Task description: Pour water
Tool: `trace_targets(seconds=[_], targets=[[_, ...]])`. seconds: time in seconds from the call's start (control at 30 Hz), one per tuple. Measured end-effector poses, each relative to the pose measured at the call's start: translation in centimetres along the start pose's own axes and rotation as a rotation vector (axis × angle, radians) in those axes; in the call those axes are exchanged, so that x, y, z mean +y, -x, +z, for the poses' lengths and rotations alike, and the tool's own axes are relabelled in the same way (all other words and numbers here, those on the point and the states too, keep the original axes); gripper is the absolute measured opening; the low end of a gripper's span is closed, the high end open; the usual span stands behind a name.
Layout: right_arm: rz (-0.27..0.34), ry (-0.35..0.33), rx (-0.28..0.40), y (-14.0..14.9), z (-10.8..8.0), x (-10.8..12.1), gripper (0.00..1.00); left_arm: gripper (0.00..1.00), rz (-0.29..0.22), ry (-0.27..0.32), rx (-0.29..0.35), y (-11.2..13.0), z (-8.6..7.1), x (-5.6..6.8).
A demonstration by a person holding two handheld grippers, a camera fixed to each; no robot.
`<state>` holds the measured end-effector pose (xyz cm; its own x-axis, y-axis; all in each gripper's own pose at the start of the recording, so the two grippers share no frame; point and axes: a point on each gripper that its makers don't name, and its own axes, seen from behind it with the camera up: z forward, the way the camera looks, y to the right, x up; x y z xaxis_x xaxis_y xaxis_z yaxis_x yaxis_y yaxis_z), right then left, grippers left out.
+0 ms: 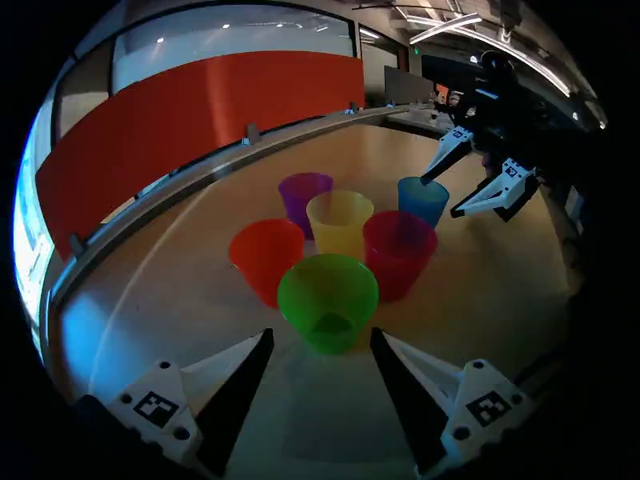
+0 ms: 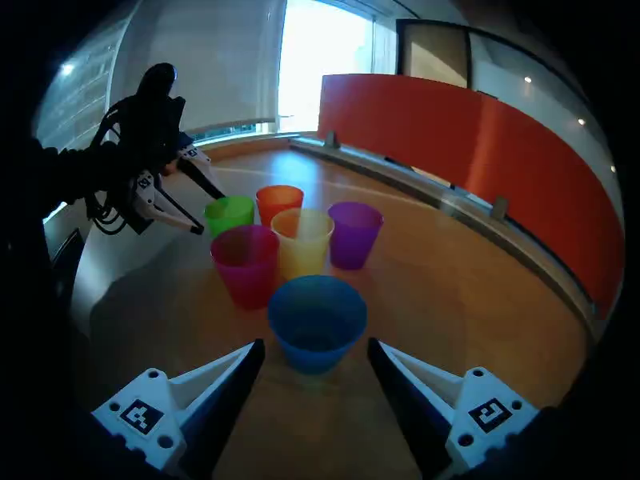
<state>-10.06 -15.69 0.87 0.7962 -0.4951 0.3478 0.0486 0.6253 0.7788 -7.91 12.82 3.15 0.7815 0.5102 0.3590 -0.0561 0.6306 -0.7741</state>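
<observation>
Likely the reaching step: left gripper [image 1: 320, 334], jaws spread, lines up on the green cup [image 1: 328, 298], right gripper [image 2: 315, 344], likewise spread, on the blue cup [image 2: 317, 320]; next calls for closing squarely.

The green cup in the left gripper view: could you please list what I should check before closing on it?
1. Left gripper jaws open: ok.
2. Green cup upright, centred between them: ok.
3. Grip on it: not ok, jaws flank it without pressing.
4. Water inside it: cannot tell.
5. Room beside it: not ok, orange cup and red cup crowd close behind.
6. Right gripper open at the blue cup: ok.
</observation>
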Motion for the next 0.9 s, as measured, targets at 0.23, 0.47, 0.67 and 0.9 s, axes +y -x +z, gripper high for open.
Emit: trace_targets(seconds=[0.23, 0.47, 0.67, 0.9], targets=[[0.003, -0.005, 0.0, 0.0, 0.9, 0.0, 1.0, 0.9, 0.006, 0.009, 0.0, -0.3, 0.7, 0.1], [0.009, -0.013, 0.005, -0.1, 1.6, -0.1, 1.0, 0.9, 0.015, 0.011, -0.001, -0.5, 1.3, 0.1], [0.011, -0.017, 0.007, -0.1, 2.1, -0.1, 1.0, 0.9, 0.017, 0.019, 0.002, -0.7, 1.8, 0.3], [0.009, -0.019, 0.01, -0.2, 2.4, 0.0, 1.0, 0.9, 0.018, 0.024, 0.007, -1.1, 2.3, 0.5]])
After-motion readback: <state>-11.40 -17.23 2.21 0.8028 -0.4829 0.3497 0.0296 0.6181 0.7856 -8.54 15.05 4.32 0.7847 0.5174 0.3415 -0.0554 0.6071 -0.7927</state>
